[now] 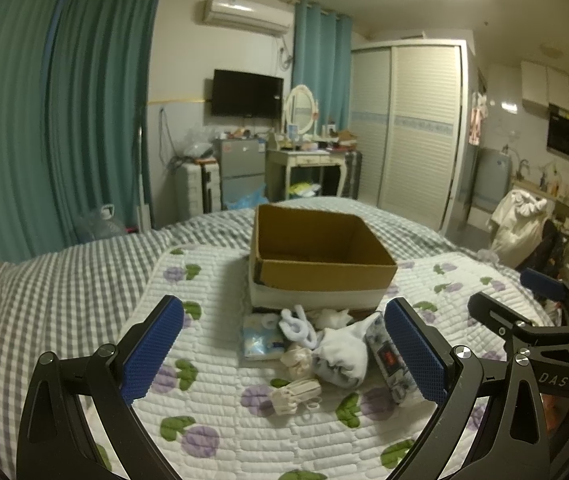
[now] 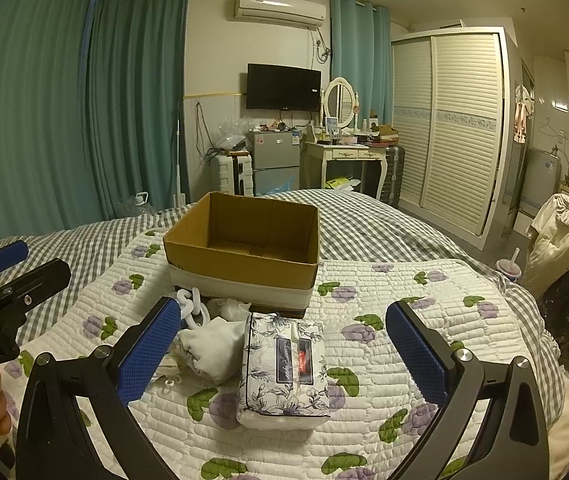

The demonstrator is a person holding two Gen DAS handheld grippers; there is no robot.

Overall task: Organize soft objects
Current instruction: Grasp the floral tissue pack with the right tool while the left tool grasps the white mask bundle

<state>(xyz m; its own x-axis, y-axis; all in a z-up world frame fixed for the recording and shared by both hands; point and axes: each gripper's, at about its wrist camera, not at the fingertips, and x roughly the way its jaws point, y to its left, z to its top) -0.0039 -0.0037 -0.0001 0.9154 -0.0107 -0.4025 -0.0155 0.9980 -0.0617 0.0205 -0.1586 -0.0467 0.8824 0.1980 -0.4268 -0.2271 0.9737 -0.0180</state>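
A: Left gripper: jaws spread wide, nothing held, hanging over the small pile on the quilt.
B: Right gripper: likewise gaping, empty, above one floral tissue pack lying flat.
A: Counted between the left pads: two cream folded cloth bundles, one white sock, one pale blue packet, one white fuzzy looped piece, one crumpled white scrap. Same floral tissue pack touching the right-hand pad.
B: Beyond the pile, just past it: one open cardboard box, upright, seemingly empty, white band round its base.
A: Underneath all: one flower-print quilt over grey gingham bedding.
B: Farther off: one television, one oval mirror, one air conditioner.
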